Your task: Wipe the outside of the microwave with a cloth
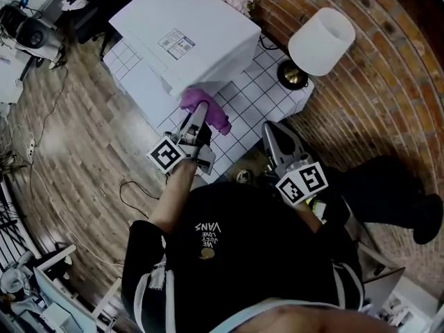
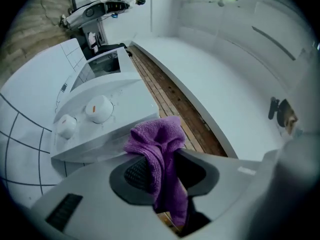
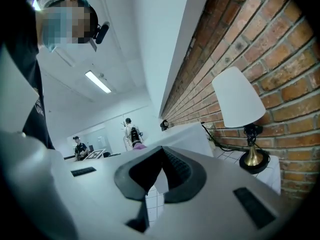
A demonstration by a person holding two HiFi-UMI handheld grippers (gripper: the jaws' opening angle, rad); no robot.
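Left gripper view: left tool (image 2: 165, 173) pinches cloth (image 2: 156, 143).

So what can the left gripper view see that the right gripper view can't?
Only the left gripper view shows the purple cloth pinched in the left gripper, and the two round knobs on the microwave. Only the right gripper view shows the lamp, the brick wall, and the right gripper with its jaws together on nothing. Both show the white checked table.
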